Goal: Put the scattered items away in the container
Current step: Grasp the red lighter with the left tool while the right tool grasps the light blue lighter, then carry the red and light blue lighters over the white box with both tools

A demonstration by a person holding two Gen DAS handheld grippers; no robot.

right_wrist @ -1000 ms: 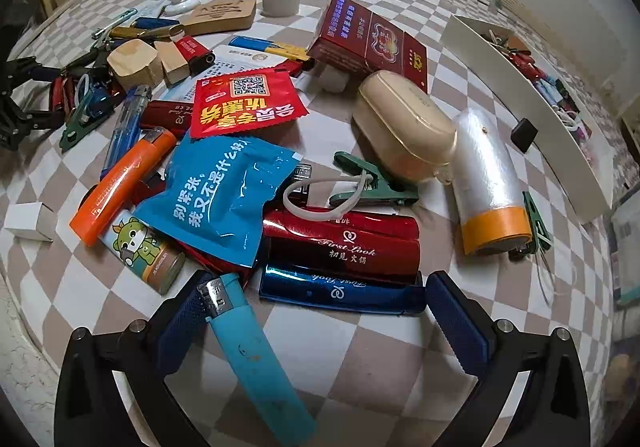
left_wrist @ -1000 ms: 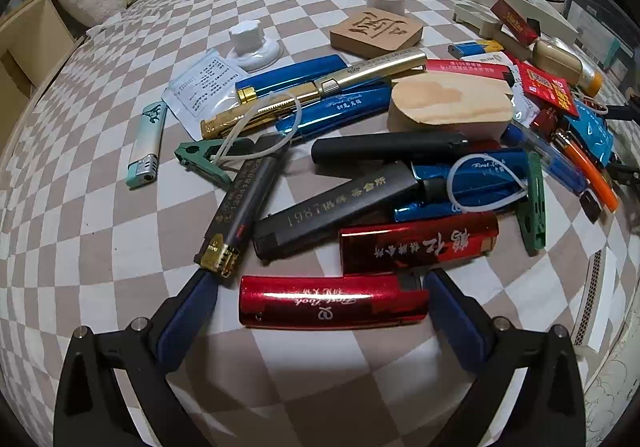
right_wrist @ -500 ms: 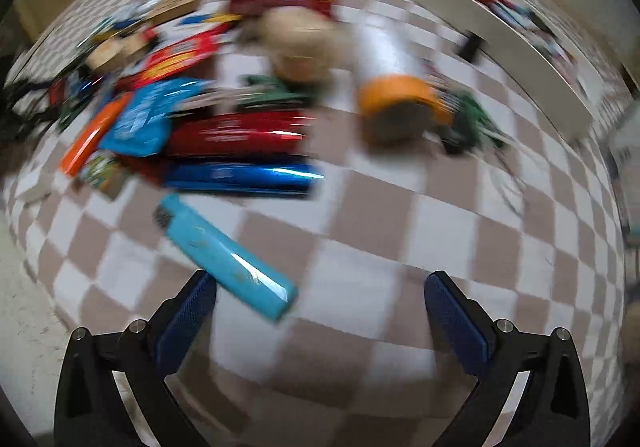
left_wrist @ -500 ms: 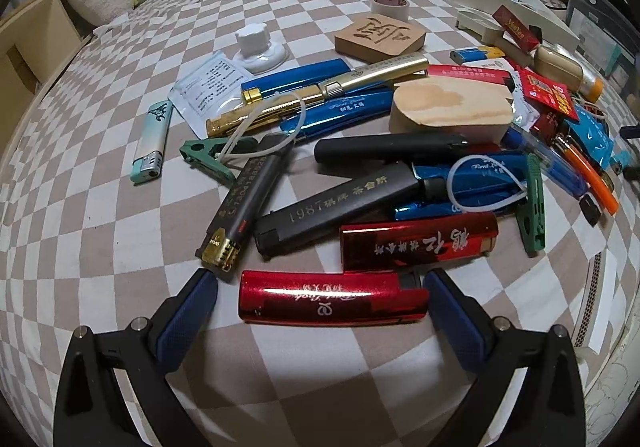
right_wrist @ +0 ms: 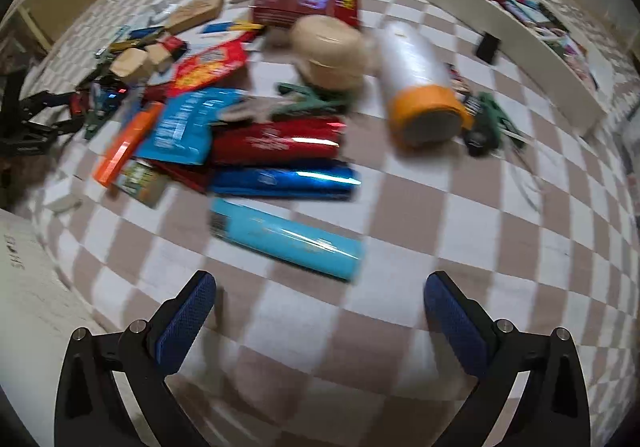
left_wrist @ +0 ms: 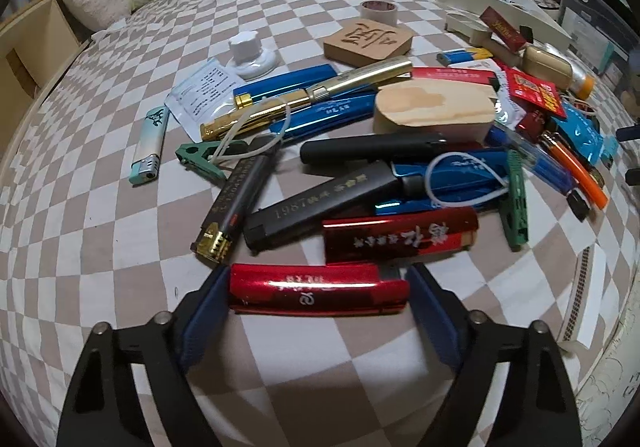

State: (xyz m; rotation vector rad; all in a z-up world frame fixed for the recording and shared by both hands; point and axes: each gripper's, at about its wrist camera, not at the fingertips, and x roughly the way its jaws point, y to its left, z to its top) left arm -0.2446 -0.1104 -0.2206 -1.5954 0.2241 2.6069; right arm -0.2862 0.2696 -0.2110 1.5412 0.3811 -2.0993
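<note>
In the left wrist view my left gripper [left_wrist: 316, 293] has its blue pads against both ends of a red lighter [left_wrist: 318, 289] lying on the checkered cloth, at the near edge of a pile of lighters, pens and clips. The white container [left_wrist: 496, 3] stands at the far right. In the right wrist view, which is blurred, my right gripper [right_wrist: 318, 311] is open and empty above the cloth, just short of a light blue lighter [right_wrist: 286, 239]. The white container [right_wrist: 500, 43] with several items inside runs along the upper right.
A wooden block [left_wrist: 434, 111], wooden tile [left_wrist: 368, 41], tape roll [left_wrist: 378, 11] and white knob [left_wrist: 250, 53] lie around the left pile. A plastic film roll [right_wrist: 420, 87], beige case [right_wrist: 330, 53] and red box [right_wrist: 308, 1] lie ahead of the right gripper. A white edge [right_wrist: 24, 287] is at left.
My left gripper moved forward and closed onto the ends of the red lighter. My right gripper swung and pulled back; the light blue lighter now lies ahead of the fingers instead of between them.
</note>
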